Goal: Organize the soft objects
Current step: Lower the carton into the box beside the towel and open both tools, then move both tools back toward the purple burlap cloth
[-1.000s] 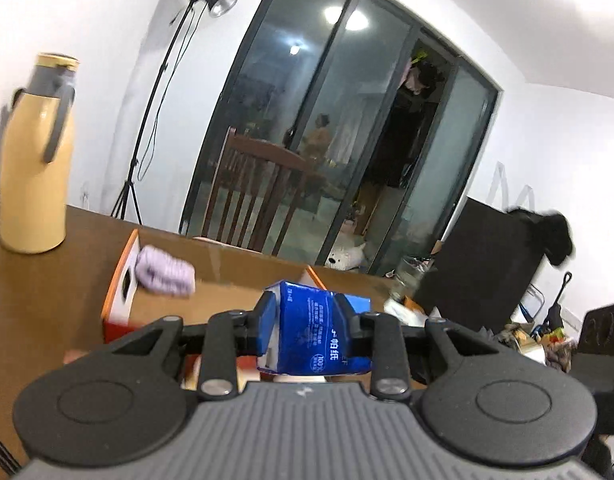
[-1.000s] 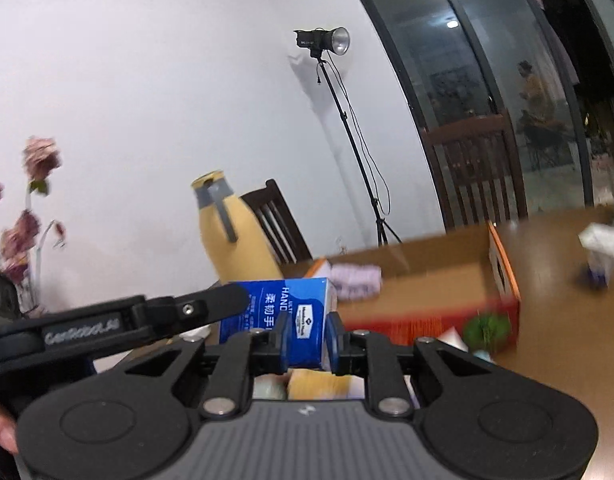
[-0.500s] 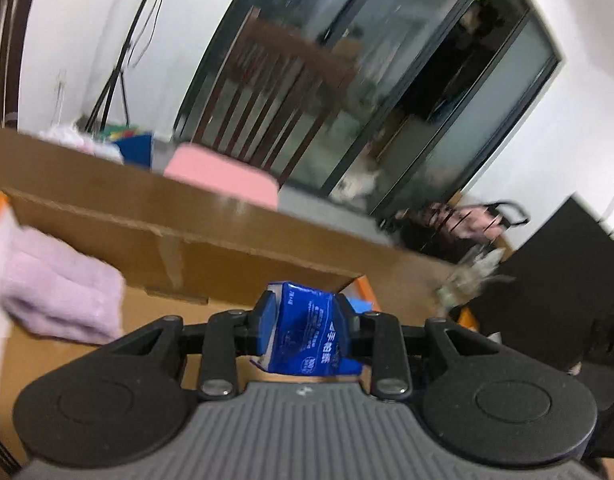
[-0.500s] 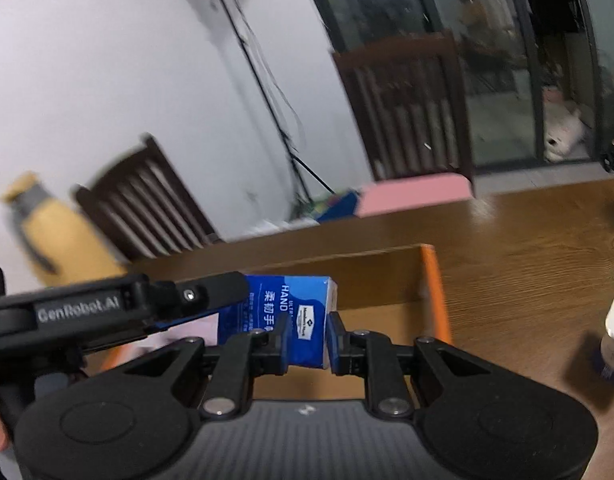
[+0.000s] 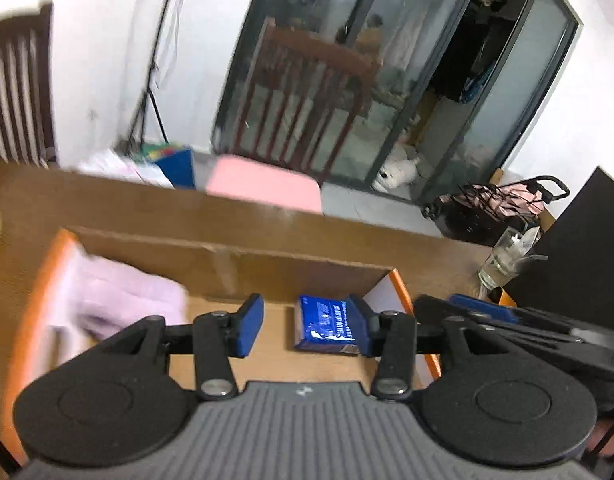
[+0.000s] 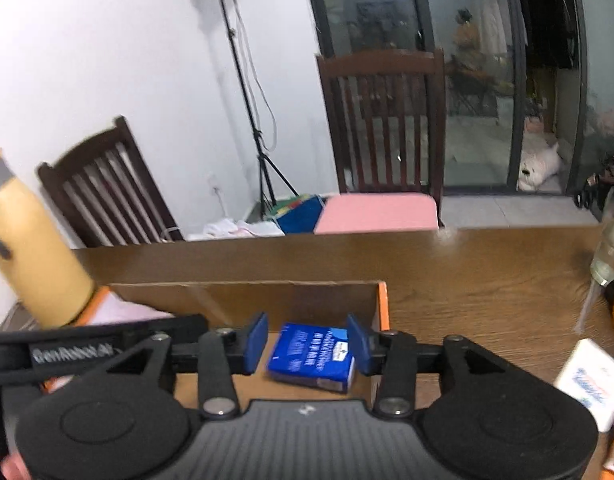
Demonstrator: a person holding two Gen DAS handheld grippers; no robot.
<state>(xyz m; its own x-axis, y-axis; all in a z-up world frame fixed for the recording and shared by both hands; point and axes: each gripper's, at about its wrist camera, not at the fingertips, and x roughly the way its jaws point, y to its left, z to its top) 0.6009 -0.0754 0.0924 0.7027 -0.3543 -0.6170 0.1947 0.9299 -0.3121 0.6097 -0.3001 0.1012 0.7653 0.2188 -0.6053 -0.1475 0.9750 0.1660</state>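
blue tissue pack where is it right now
In both wrist views the blue tissue pack lies on the floor of the cardboard box, near its right, orange-edged end, with the lilac cloth at the opposite end.

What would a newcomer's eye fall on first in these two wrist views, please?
Probably the blue tissue pack lying in the cardboard box, between the open blue-padded fingers of the right gripper. Next, the lilac cloth at the box's left end, then the yellow flask standing beside the box.
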